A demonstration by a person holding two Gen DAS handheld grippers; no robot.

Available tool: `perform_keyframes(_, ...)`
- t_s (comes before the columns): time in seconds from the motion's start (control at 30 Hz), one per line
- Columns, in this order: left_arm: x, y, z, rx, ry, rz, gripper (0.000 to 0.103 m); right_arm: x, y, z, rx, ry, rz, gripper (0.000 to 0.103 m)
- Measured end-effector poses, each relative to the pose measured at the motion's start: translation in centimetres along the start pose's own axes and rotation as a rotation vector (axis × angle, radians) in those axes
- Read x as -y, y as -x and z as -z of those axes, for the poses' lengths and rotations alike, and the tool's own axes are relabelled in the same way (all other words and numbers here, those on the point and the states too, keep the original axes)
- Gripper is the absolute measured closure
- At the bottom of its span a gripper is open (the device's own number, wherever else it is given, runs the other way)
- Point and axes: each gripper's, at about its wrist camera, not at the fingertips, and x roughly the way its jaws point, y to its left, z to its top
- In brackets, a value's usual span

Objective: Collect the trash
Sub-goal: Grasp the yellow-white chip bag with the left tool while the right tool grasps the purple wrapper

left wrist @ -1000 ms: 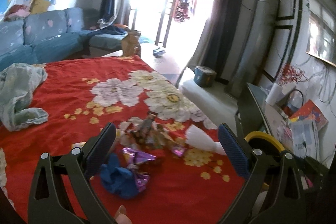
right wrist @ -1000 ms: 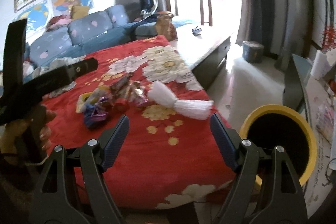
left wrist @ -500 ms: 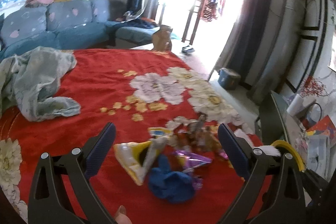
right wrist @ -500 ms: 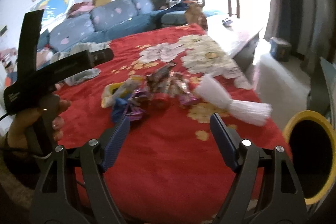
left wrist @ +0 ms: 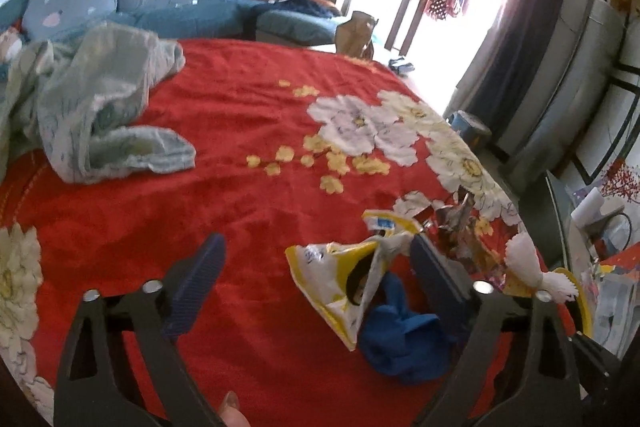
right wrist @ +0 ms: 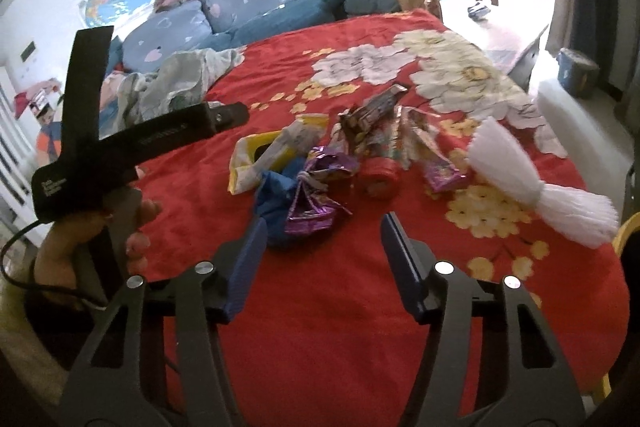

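Both hand-held grippers have just been narrowing, jaws still apart, nothing held. Left hand-held gripper [left wrist: 316, 269] now frames the yellow wrapper [left wrist: 340, 283]; right hand-held gripper [right wrist: 322, 247] faces the trash pile [right wrist: 340, 155] near the bed's [right wrist: 320, 327] right edge. Grasp looks imminent.

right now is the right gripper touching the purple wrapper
Apart. The right wrist view shows the right gripper short of the purple wrapper, red cloth visible between its fingers; its jaws have just been closing, on nothing.

Both grippers' jaws have just narrowed, empty, nearing the yellow wrapper [left wrist: 340, 279] and purple wrapper [right wrist: 316, 203]
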Motion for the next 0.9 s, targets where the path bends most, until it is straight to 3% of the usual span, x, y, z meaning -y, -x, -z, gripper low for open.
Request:
perform_keyframes(0.27, -1.6, -2.1, 0.7, -0.096, 0.082, 0.065, 0.042, -0.6, -2.5, -0.2, -0.048, 0.013, -0.033, 0.058)
perform_keyframes(0.53, -2.7, -3.4, 1.4, -0.141, 0.158, 0.130, 0.060, -0.4, -3.7, 0.1, -0.088, -0.007, -0.065, 0.097)
perform_keyframes(0.67, -2.4, -3.5, 1.5, -0.148, 0.161, 0.156, 0.069, 0.0, -3.2, 0.5, -0.077, -0.016, -0.067, 0.100)
perform_keyframes(0.9, -2.9, -3.8, 1.5, -0.176, 0.221, 0.224, 0.071, 0.1, -2.2, 0.5, -0.054, -0.018, -0.074, 0.102)
